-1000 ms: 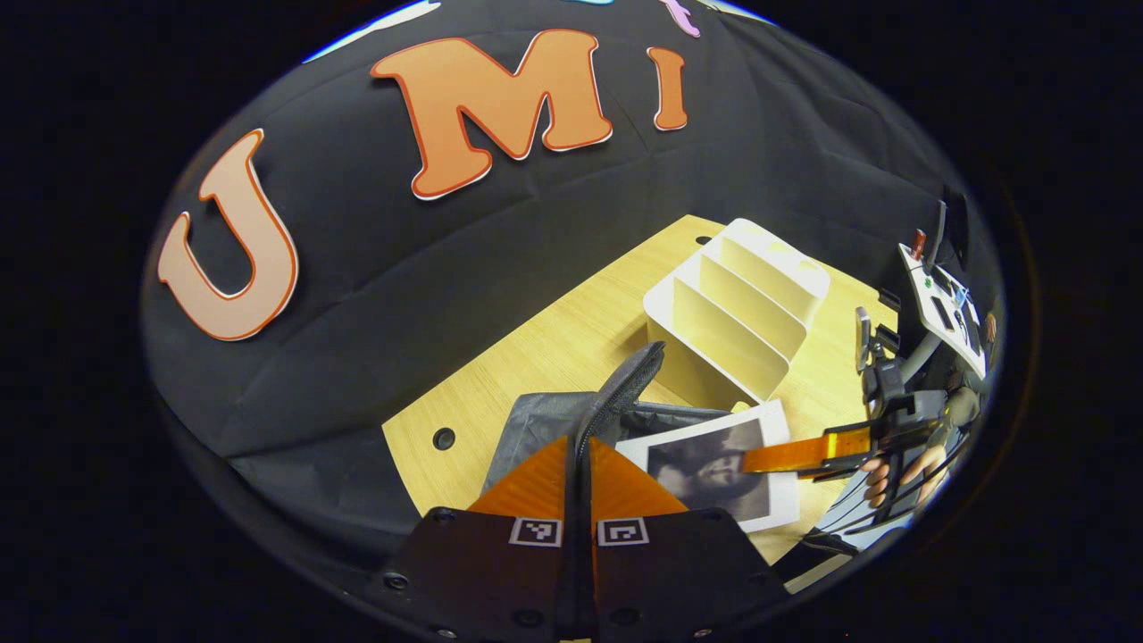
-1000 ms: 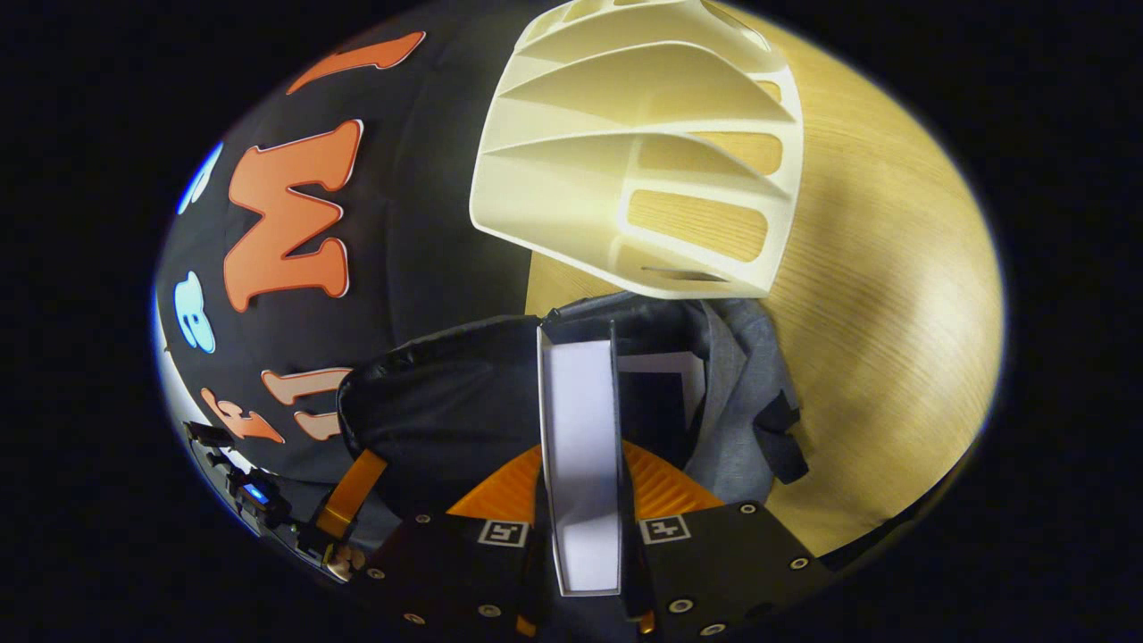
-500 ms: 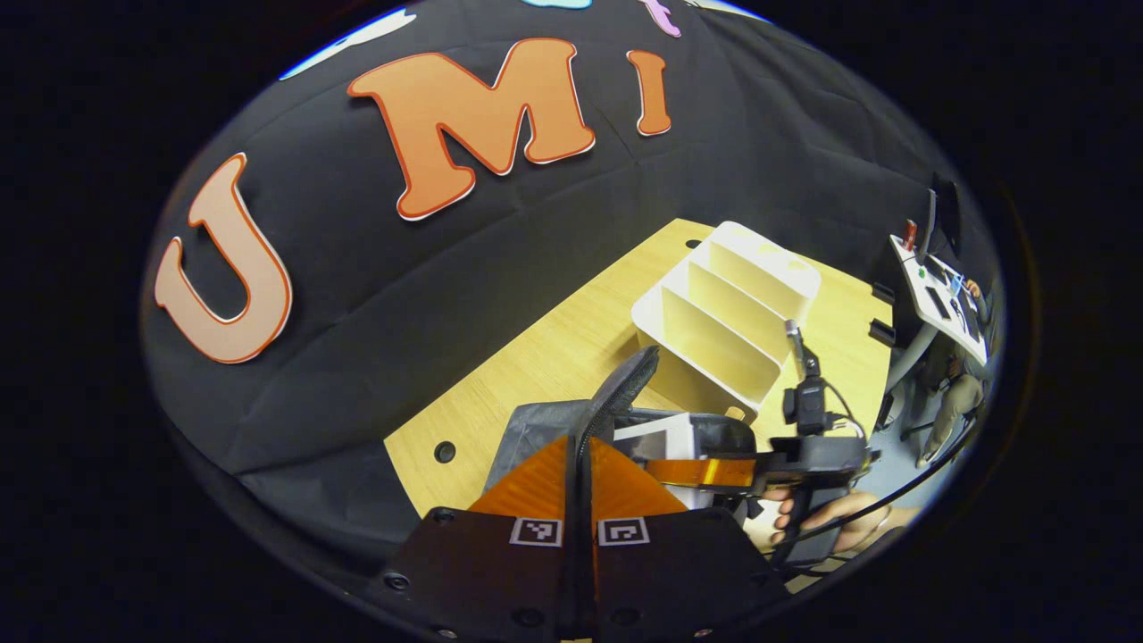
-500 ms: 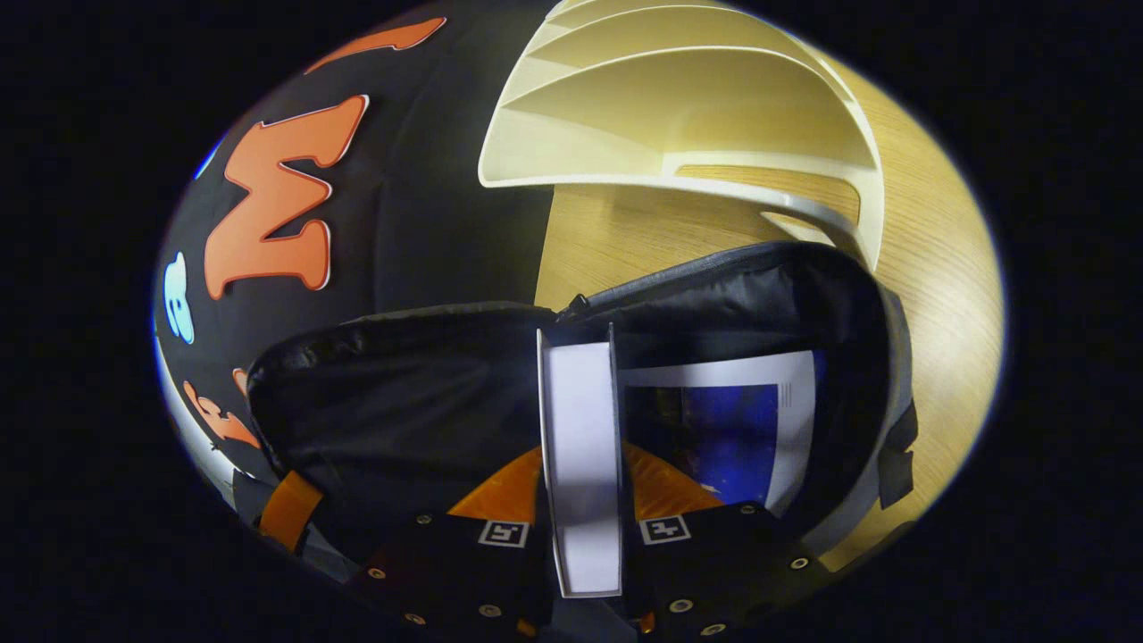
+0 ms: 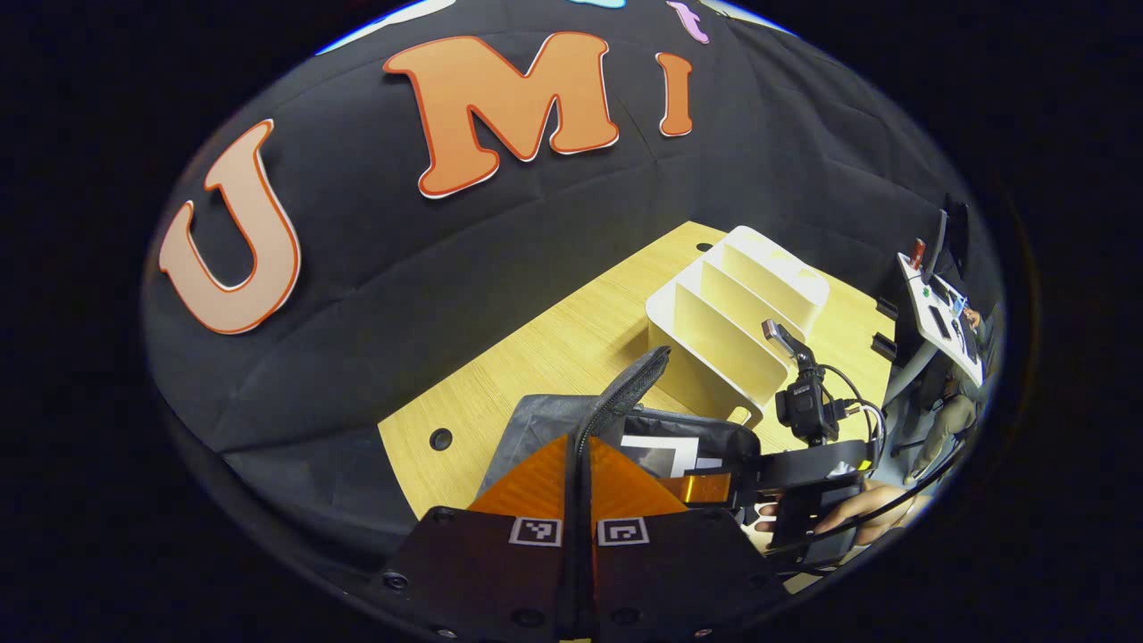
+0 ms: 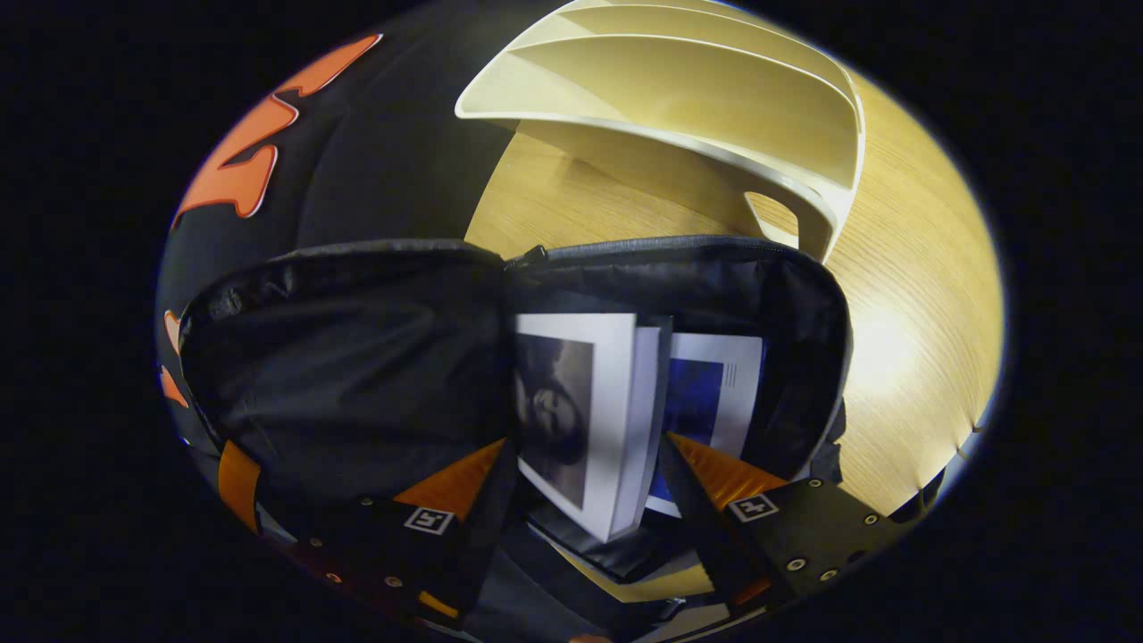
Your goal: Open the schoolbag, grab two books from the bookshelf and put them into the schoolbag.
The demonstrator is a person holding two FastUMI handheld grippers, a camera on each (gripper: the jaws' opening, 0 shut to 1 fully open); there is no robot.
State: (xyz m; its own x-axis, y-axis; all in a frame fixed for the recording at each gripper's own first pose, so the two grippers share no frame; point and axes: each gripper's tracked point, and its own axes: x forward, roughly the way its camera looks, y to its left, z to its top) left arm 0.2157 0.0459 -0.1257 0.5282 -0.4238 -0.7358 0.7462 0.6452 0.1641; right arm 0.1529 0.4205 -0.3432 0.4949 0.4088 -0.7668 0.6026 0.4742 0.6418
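- The right tool (image 6: pixel 580 527) sits at the mouth of the schoolbag (image 6: pixel 357 375) with its fingers spread apart; a book with a grey picture cover (image 6: pixel 580 411) stands between them, and no finger clearly presses on it, so it looks let go.
- The left tool (image 5: pixel 579 473) has its fingers pressed together on the bag's zipper edge (image 5: pixel 625 393), lifting the flap so the opening gapes.
- Progress, as I judge it: the bag is open, and a second book with a blue cover (image 6: pixel 714 402) lies inside just behind the grey one. Both books appear to be in the bag, and the slots of the white bookshelf (image 5: pixel 741 330) look bare.
- What seems left is drawing the right tool out and freeing the flap; the grey book leans tilted and may need to settle flatter.
- Edges: the zipper rim arches close over the books, and the dark lining crowds the right tool's left side.
- The bookshelf stands just beyond the bag on the counter (image 5: pixel 536 357), so the way out is back toward the hand (image 5: pixel 857 513), not forward.
- The counter to the right of the bag is bare wood.
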